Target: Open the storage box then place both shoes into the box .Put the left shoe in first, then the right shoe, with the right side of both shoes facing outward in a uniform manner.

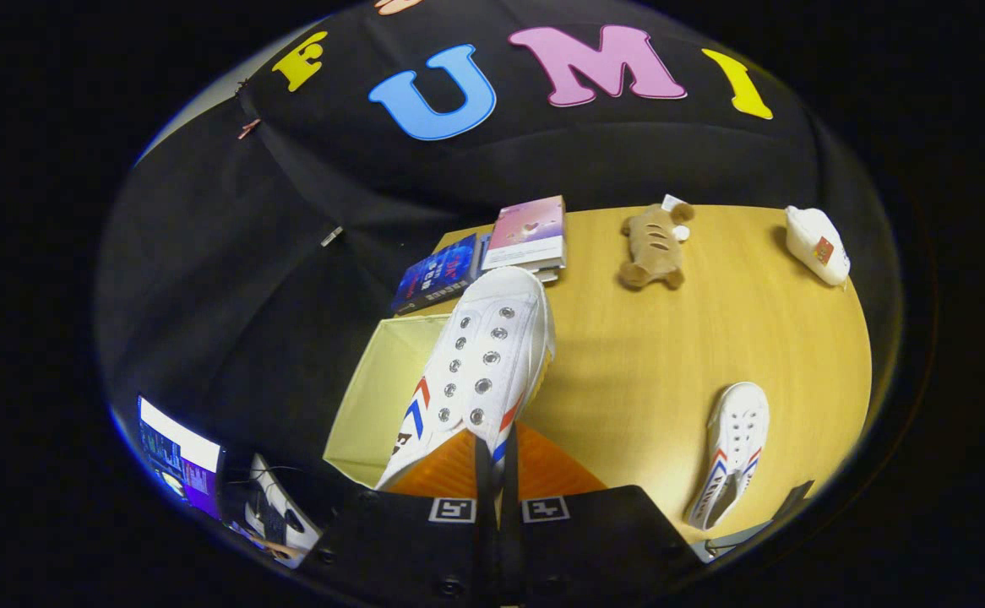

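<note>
Shoe held over the open box

The jaws of the gripper [497, 485] are clamped on the heel of a white shoe [480, 367] with red and blue stripes, held over the open storage box [374, 397]. Its side lettering is too small to read. The second shoe [733, 452] lies on the tabletop [670, 355], well apart. Beyond: two books [484, 253], a plush toy [653, 245], a white pouch [815, 243]
</note>
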Tool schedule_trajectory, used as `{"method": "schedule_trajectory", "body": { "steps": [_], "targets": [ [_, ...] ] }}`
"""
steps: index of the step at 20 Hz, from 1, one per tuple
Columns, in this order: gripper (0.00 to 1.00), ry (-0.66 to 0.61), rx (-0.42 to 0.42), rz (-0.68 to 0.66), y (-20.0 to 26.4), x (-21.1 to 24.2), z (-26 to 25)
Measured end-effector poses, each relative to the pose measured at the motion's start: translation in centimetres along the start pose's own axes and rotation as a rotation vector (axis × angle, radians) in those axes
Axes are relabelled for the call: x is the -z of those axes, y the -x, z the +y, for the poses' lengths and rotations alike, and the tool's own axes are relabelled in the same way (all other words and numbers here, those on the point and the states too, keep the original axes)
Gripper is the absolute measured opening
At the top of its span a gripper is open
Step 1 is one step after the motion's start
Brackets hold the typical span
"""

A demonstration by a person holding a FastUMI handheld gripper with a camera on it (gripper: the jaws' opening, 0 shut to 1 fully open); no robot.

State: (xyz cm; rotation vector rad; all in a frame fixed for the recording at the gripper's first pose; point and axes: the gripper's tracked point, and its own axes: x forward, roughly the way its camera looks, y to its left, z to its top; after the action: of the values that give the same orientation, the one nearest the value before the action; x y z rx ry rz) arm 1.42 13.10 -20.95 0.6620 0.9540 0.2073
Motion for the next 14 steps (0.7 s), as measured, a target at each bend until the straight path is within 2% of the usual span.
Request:
{"method": "schedule_trajectory", "body": {
  "steps": [3,7,14],
  "targets": [
    [0.05,-0.014,-0.043,0.046,-2.4,0.2,4.6],
    [0.05,-0.005,-0.038,0.123,-6.7,1.9,8.5],
    [0.05,0.003,0.08,0.274,-14.0,5.7,9.9]
  ]
}}
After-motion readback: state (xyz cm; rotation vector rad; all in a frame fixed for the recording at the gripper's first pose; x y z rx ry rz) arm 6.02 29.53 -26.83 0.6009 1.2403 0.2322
